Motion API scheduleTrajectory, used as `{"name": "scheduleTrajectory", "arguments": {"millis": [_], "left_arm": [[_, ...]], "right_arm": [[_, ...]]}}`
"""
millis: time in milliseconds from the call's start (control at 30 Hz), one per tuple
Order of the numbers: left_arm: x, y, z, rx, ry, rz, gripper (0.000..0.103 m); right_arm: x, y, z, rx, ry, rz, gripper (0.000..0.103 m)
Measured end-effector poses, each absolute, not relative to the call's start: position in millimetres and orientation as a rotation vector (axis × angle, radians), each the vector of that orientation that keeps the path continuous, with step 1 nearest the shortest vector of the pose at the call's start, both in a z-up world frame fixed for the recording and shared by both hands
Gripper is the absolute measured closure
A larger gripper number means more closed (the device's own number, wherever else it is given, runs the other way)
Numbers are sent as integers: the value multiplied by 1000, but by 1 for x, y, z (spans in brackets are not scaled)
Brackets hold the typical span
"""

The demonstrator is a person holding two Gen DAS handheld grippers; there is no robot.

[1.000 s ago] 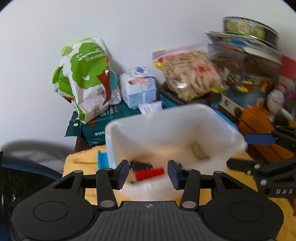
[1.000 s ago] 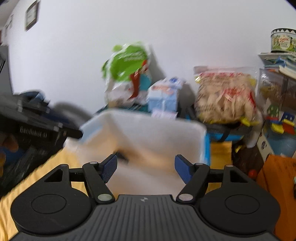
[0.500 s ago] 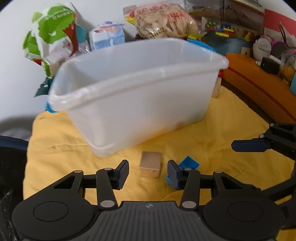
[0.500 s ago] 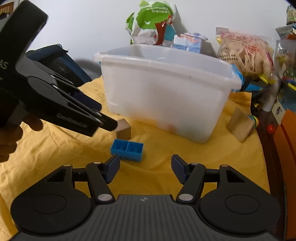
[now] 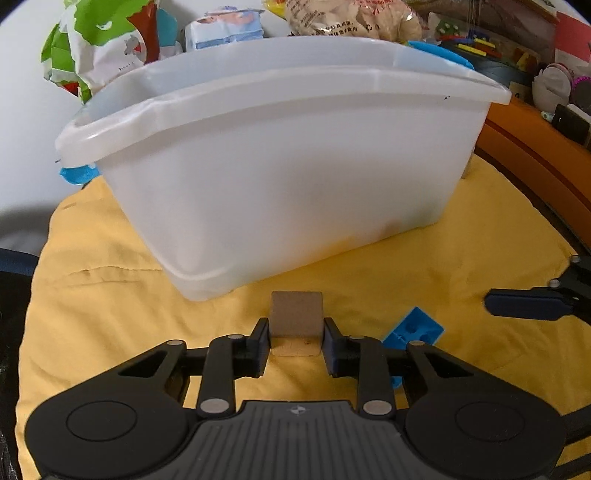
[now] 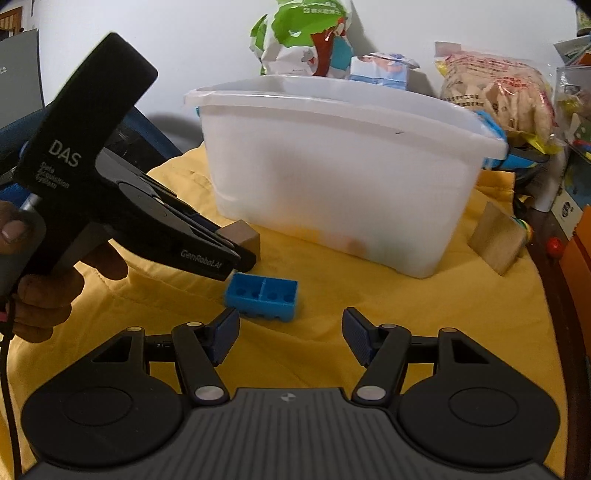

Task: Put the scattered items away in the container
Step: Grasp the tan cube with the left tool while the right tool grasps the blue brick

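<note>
Left hand-held gripper (image 6: 236, 254), printed "DAS" and "GenRobot.AI", clamps wooden cube (image 5: 295, 323).

Yellow cloth (image 5: 461, 266) covers the table. Behind it by the white wall (image 6: 207, 44): green-and-white bag (image 6: 299, 33), small blue-white pack (image 6: 380, 70), clear snack bag (image 6: 495, 92). Orange-brown furniture (image 5: 532, 147) on the right, holding small clutter.

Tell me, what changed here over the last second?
Both tools came down from above the white bin to the yellow cloth. The left tool closed onto the wooden cube. The right tool stayed open, near the blue brick, which stayed put.
</note>
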State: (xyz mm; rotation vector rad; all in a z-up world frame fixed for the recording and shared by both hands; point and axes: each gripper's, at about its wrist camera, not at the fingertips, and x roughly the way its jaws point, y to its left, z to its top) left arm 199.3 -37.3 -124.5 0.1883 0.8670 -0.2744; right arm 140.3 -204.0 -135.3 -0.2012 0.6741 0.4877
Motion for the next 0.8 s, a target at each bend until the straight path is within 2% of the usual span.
{"name": "scheduleTrajectory", "arguments": {"millis": [367, 433, 467, 500, 800], "left_arm": [[192, -10, -126, 174, 878, -228, 70], [191, -7, -128, 173, 882, -223, 70], [191, -8, -128, 177, 882, -223, 70], [190, -9, -128, 180, 881, -223, 70], [183, -6, -119, 166, 868, -221, 70]], "right_arm": [[159, -178, -154, -186, 685, 483, 37], [161, -176, -157, -192, 688, 480, 39], [161, -175, -157, -193, 687, 478, 46], [161, -175, -157, -187, 687, 479, 47], [152, -180, -140, -162, 657, 480, 47]]}}
